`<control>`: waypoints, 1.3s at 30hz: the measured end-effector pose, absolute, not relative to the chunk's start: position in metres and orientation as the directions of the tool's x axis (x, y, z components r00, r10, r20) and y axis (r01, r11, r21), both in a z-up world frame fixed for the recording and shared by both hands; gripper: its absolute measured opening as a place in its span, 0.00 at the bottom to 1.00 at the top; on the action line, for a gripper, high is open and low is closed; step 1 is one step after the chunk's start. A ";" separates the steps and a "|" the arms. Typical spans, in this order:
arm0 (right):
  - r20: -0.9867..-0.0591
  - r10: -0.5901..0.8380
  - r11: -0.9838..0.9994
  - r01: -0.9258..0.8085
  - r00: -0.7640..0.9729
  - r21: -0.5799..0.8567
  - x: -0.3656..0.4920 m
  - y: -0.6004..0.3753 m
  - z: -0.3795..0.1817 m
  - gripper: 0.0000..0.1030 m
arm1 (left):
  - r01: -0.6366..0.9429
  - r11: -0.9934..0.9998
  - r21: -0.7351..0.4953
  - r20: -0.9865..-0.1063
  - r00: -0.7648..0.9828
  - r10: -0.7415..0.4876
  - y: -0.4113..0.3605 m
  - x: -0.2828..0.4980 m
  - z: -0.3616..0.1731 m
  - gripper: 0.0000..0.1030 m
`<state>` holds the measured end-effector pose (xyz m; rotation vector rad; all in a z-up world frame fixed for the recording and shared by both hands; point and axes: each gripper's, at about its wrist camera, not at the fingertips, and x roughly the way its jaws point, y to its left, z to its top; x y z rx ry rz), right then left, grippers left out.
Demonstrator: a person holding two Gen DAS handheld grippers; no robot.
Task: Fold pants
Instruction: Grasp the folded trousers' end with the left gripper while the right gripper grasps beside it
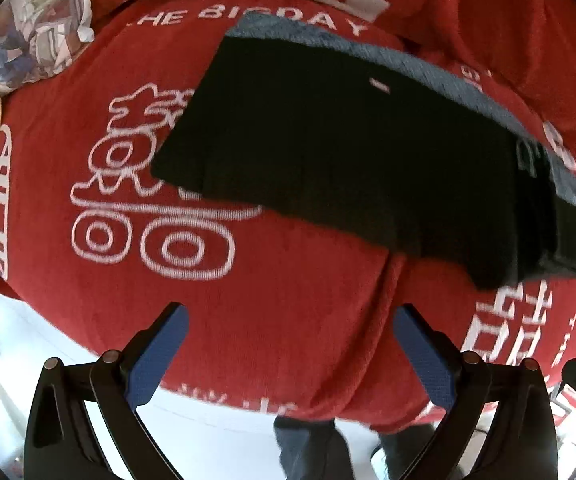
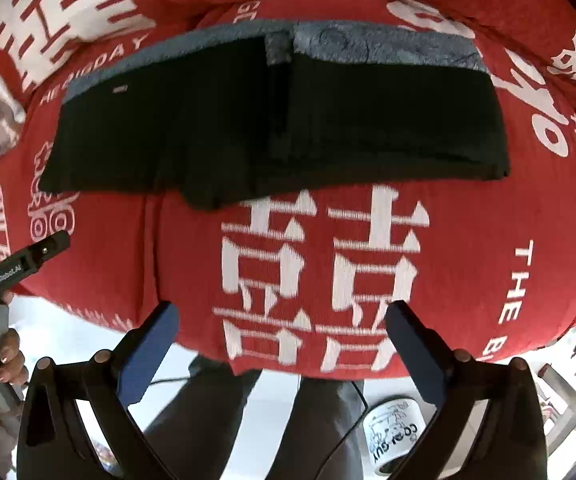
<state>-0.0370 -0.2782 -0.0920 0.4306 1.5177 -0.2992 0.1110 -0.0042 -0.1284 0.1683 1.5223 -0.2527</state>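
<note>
The black pants (image 1: 348,160) lie folded flat on the red printed blanket (image 1: 267,300), with a grey fleece lining showing along their far edge. In the right wrist view the pants (image 2: 267,120) stretch across the far half of the blanket (image 2: 468,220). My left gripper (image 1: 292,312) is open and empty, held above the blanket's near edge, apart from the pants. It also shows in the right wrist view (image 2: 53,242) at the left edge. My right gripper (image 2: 281,314) is open and empty, above the near edge, apart from the pants.
A patterned pillow (image 1: 35,28) lies at the far left. The blanket hangs over the near edge above a white floor (image 1: 207,440). The person's legs (image 2: 255,420) stand close below. A white printed cup (image 2: 394,436) stands on the floor at right.
</note>
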 end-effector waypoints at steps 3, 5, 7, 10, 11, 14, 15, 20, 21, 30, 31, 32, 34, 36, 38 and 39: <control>-0.993 0.042 0.894 0.440 0.111 0.087 -0.021 -0.288 -0.091 1.00 | 0.237 0.968 -0.077 -0.995 0.048 -0.090 -0.007 0.123 -0.134 1.00; -0.988 0.017 0.889 0.449 0.155 0.086 -0.007 -0.296 -0.092 1.00 | 0.223 0.971 -0.092 -0.992 0.059 -0.108 -0.009 0.130 -0.137 1.00; -0.981 0.004 0.882 0.461 0.194 0.095 0.011 -0.306 -0.097 1.00 | 0.218 0.970 -0.110 -0.989 0.075 -0.129 -0.010 0.135 -0.138 1.00; -0.974 -0.016 0.880 0.466 0.226 0.093 0.038 -0.317 -0.111 1.00 | 0.219 0.969 -0.117 -0.986 0.092 -0.140 -0.010 0.143 -0.141 1.00; -0.972 -0.017 0.880 0.465 0.234 0.096 0.046 -0.319 -0.118 1.00 | 0.219 0.969 -0.112 -0.986 0.097 -0.136 -0.008 0.146 -0.144 1.00; -0.975 0.044 0.870 0.471 0.216 0.144 0.058 -0.318 -0.145 1.00 | 0.210 0.973 -0.091 -0.988 0.107 -0.115 -0.007 0.150 -0.152 1.00; -0.975 0.069 0.867 0.471 0.210 0.163 0.058 -0.315 -0.151 1.00 | 0.201 0.975 -0.096 -0.988 0.103 -0.118 -0.005 0.152 -0.155 1.00; -0.985 0.003 0.932 0.357 0.175 0.066 0.052 -0.282 -0.159 1.00 | 0.171 0.975 -0.142 -0.985 0.070 -0.156 0.004 0.157 -0.167 1.00; -0.985 0.001 0.937 0.344 0.171 0.061 0.050 -0.278 -0.159 0.99 | 0.170 0.974 -0.146 -0.985 0.065 -0.159 0.005 0.157 -0.168 1.00; -0.989 0.014 0.938 0.341 0.146 0.064 0.052 -0.280 -0.167 1.00 | 0.157 0.976 -0.148 -0.985 0.066 -0.160 0.007 0.156 -0.174 1.00; -0.990 0.010 0.940 0.337 0.144 0.058 0.053 -0.279 -0.167 1.00 | 0.153 0.977 -0.152 -0.984 0.065 -0.163 0.006 0.156 -0.175 1.00; -0.990 0.003 0.942 0.331 0.140 0.050 0.053 -0.278 -0.168 1.00 | 0.152 0.976 -0.155 -0.984 0.066 -0.166 0.009 0.156 -0.174 1.00; -0.991 -0.007 0.948 0.316 0.134 0.036 0.053 -0.276 -0.168 1.00 | 0.152 0.975 -0.161 -0.982 0.070 -0.173 0.010 0.157 -0.174 1.00; -0.991 -0.008 0.950 0.312 0.133 0.034 0.055 -0.276 -0.169 1.00 | 0.155 0.974 -0.164 -0.981 0.074 -0.177 0.010 0.157 -0.174 1.00; -0.991 -0.006 0.949 0.313 0.132 0.035 0.056 -0.277 -0.169 1.00 | 0.157 0.974 -0.165 -0.981 0.079 -0.179 0.009 0.160 -0.175 1.00; -0.992 -0.007 0.949 0.312 0.130 0.034 0.056 -0.277 -0.170 1.00 | 0.157 0.974 -0.166 -0.980 0.079 -0.180 0.009 0.160 -0.176 1.00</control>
